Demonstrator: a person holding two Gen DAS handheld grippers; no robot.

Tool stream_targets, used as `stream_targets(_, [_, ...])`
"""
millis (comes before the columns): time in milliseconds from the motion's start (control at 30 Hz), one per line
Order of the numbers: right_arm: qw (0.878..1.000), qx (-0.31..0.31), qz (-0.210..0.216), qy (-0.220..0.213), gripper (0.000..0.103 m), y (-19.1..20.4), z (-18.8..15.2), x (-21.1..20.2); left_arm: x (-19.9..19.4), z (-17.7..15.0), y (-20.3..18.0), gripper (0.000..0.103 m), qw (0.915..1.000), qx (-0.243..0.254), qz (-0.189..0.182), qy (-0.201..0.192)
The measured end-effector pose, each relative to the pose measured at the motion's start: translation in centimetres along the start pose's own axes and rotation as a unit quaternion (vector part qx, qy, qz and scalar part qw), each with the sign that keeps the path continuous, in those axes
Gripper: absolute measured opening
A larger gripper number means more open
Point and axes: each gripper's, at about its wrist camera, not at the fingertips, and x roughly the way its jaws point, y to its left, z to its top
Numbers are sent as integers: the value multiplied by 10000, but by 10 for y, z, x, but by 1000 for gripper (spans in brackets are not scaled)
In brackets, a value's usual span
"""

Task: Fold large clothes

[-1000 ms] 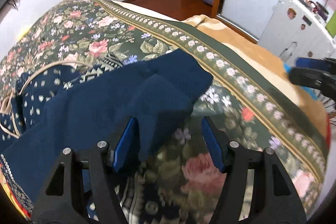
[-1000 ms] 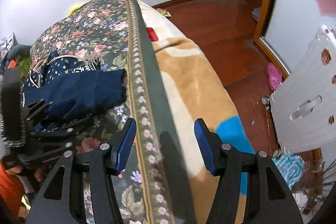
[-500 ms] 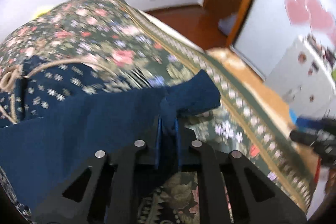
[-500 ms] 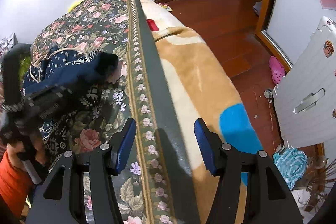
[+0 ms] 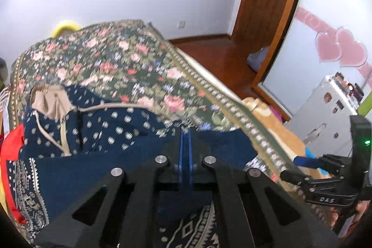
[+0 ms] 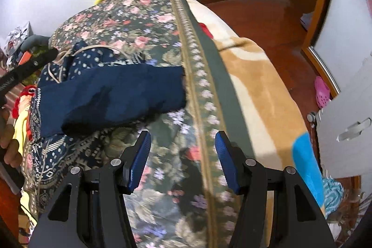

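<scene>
The left gripper (image 5: 185,150) had just pinched shut, apparently on the navy garment's (image 6: 111,94) edge, lifting it off the bed (image 6: 144,15); the right gripper's (image 6: 182,162) fingers stood half-spread, empty.

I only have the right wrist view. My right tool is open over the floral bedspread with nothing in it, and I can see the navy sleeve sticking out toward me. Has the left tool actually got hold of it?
Observer: Yes. In the left wrist view the left tool is shut, with the navy garment pinched between its blue pads.
Operator: Which way does the rest of the garment lie from that grip?
Observer: Its patterned body spreads to the picture's left, ending at a beige-lined neckline.
Operator: Is my right tool near that grip?
Observer: It sits at the right edge of the left view, apart from the garment, over the bedspread border.
</scene>
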Motion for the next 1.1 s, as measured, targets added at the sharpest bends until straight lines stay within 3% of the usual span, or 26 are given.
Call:
stream_targets(167, [10000, 32, 35, 35, 53, -2, -4, 1, 22, -14, -9, 2, 9986, 103, -171, 494])
stream_targets(433, [9996, 264, -11, 65, 54, -26, -9, -5, 68, -35, -57, 10, 9896, 528, -616, 1190])
stream_targets(533, [9994, 342, -30, 99, 54, -34, -11, -4, 86, -42, -73, 27, 9850, 654, -716, 1427])
stream_targets(700, [9991, 390, 2, 174, 54, -39, -14, 1, 103, -51, -86, 43, 9810, 859, -672, 1604])
stream_targets(933, [9990, 390, 60, 226, 54, -38, -16, 6, 121, -52, -83, 45, 9814, 851, -497, 1648])
stream_targets(1100, [9991, 369, 47, 224, 54, -38, -16, 6, 121, -61, -94, 64, 9783, 1133, -600, 1626])
